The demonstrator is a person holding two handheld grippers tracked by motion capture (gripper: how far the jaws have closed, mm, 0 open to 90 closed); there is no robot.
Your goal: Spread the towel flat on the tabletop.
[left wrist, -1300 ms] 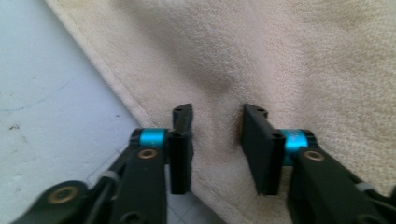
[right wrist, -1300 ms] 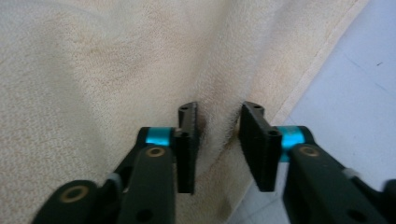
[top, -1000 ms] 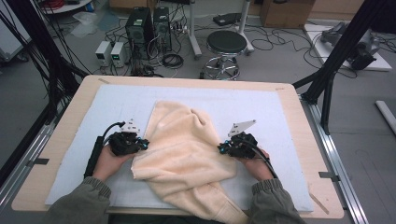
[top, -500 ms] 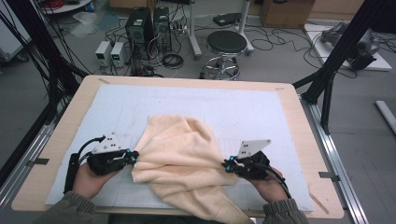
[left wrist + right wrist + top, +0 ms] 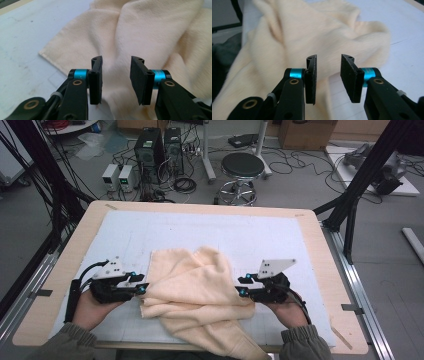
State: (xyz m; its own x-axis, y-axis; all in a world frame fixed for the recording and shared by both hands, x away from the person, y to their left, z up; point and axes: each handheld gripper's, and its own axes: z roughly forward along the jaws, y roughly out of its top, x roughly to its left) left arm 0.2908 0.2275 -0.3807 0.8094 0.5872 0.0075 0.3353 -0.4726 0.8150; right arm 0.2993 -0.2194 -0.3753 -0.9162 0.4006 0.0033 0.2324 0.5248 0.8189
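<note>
Table [image 5: 320, 240] first: a wooden top with a pale mat [image 5: 250, 232] over most of it. Cream towel [image 5: 195, 290] lies crumpled on the near half of the mat, humped in soft folds, with one end spilling over the near edge toward the person. Left gripper [image 5: 141, 287] sits at the towel's left border and right gripper [image 5: 242, 286] at its right border, each pointing inward at the cloth. In the left gripper view the jaws stand apart with nothing between them, towel [image 5: 150, 32] lying under and beyond them, a hemmed corner off to the left. In the right gripper view the jaws likewise gape, empty, with a fold of towel [image 5: 294, 32] just ahead. The step in hand looks like setting up a two-sided grab. Next, each claw probably needs to drop onto an edge and pinch a single layer before any spreading.
</note>
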